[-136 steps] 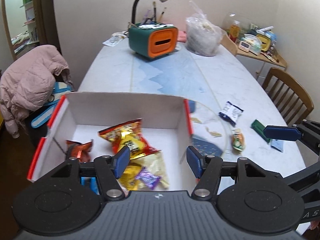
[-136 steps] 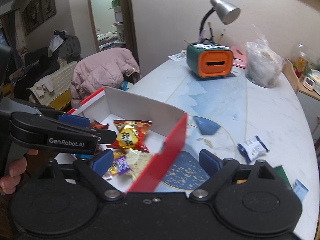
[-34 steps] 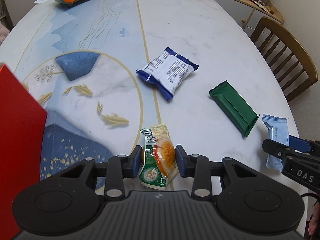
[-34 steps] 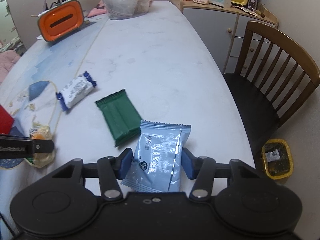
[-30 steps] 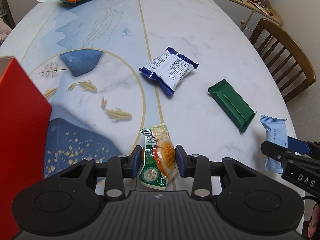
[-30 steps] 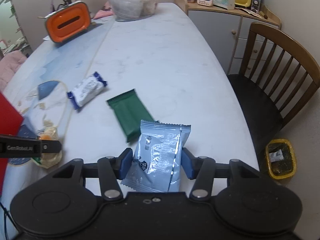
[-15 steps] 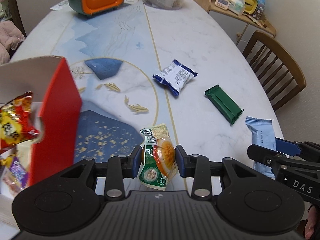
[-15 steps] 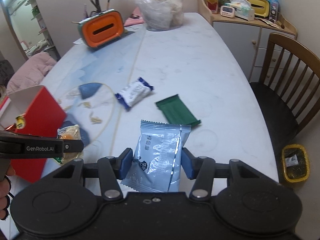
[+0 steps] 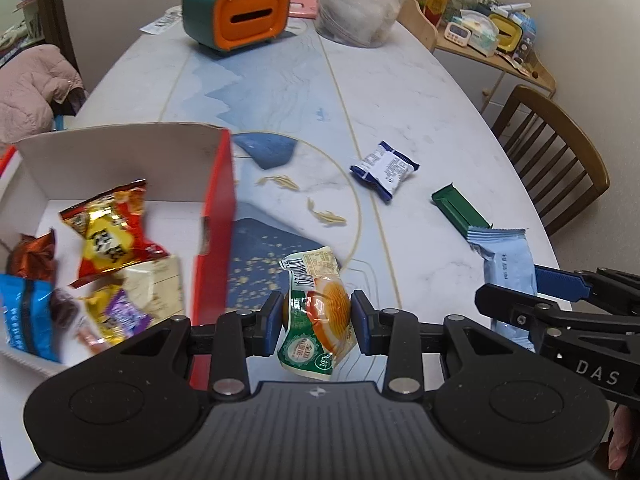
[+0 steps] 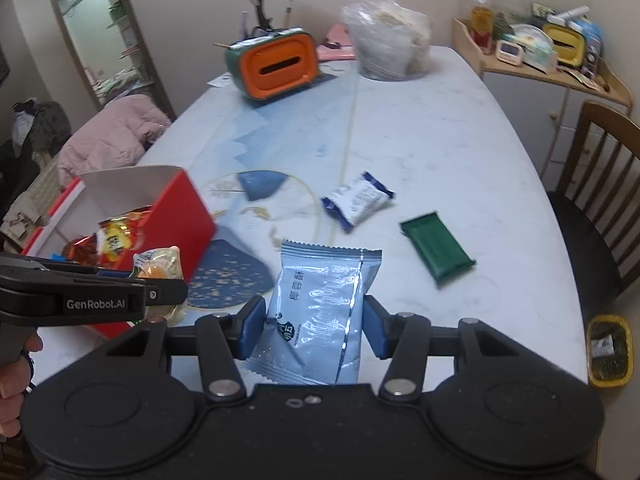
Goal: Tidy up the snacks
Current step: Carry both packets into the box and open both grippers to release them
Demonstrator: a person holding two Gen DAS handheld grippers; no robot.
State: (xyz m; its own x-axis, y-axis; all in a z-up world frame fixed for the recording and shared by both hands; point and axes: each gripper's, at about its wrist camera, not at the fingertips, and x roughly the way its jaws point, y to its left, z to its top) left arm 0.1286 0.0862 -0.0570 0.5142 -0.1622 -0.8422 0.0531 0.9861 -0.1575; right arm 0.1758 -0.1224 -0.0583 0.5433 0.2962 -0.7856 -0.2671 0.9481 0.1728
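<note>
My left gripper [image 9: 317, 317] is shut on a green and orange snack packet [image 9: 318, 312] and holds it above the table, just right of the red box [image 9: 214, 216]. The box holds several snack bags, a red and yellow one [image 9: 110, 228] among them. My right gripper [image 10: 315, 326] is shut on a light blue snack pouch [image 10: 320, 308], held above the table's near right part. The pouch also shows in the left wrist view [image 9: 506, 268]. A blue and white packet [image 9: 384, 168] and a dark green bar [image 9: 460, 210] lie on the table.
An orange and green tissue box [image 9: 236, 12] and a clear plastic bag [image 9: 356, 8] stand at the far end. A wooden chair [image 9: 560, 152] is at the right edge. A pink jacket [image 10: 112, 140] hangs at the left. A cluttered side shelf [image 10: 540, 52] stands far right.
Both grippers have lifted and drawn back with their snacks. The view has swung left, so the red box and its contents now show beside my left gripper.
</note>
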